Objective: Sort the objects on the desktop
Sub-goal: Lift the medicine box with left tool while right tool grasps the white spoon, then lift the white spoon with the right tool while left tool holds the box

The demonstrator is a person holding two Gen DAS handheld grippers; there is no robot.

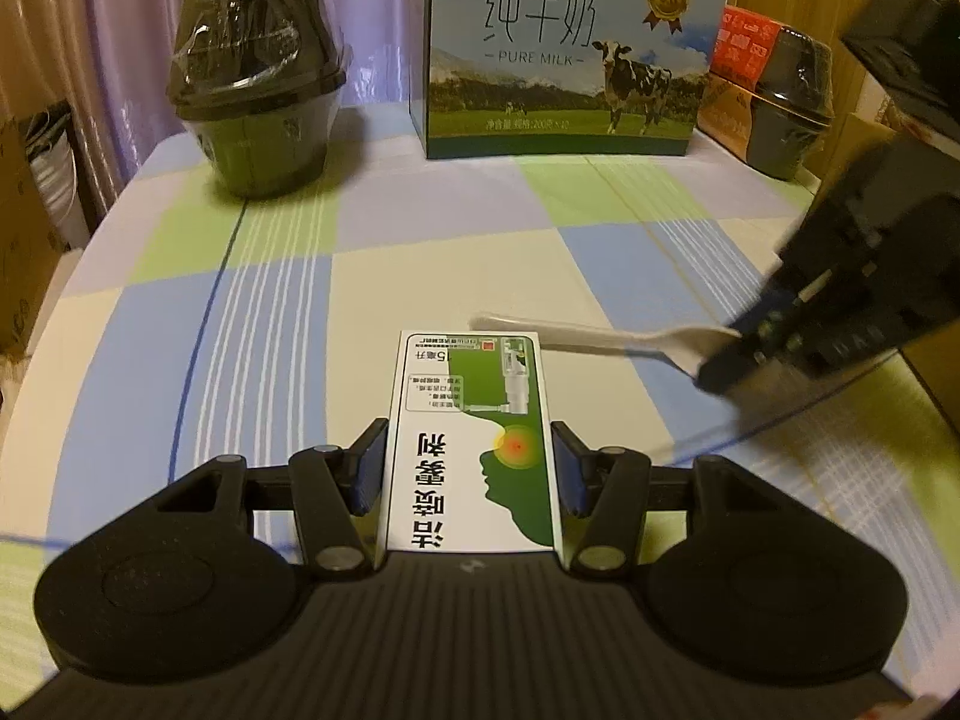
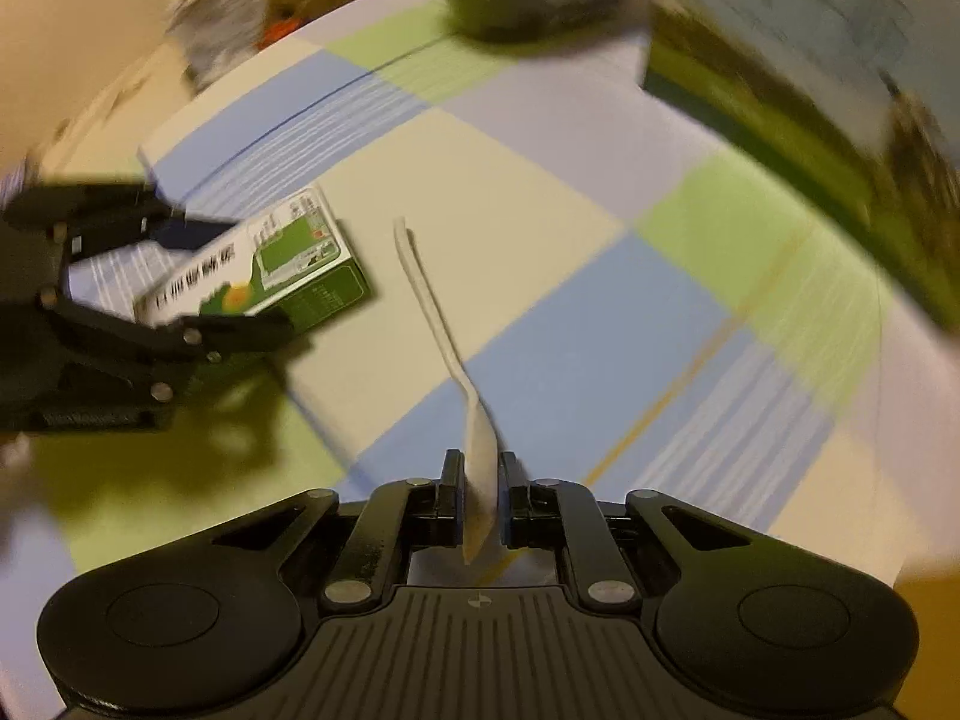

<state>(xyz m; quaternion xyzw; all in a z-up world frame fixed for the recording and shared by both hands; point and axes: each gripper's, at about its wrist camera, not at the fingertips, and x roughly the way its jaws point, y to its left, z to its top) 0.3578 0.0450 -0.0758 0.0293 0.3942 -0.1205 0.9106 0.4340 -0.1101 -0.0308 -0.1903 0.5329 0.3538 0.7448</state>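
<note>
A green and white medicine box is sitting lengthwise between the 2 blue-padded fingers of the left gripper, which is clamping it by its long sides above the checked tablecloth; the right wrist view is showing the same box gripped at the left of the frame. Just right of the box, a white plastic spoon is pointing its handle toward the box's far corner, with its bowl end pinched in the closed right gripper, which is reaching in from the right. At the back of the table, a blue and green milk carton box is standing upright, with 1 wrapped stack of dark bowls to its left and another dark wrapped container to its right. The right wrist view is blurring with motion
</note>
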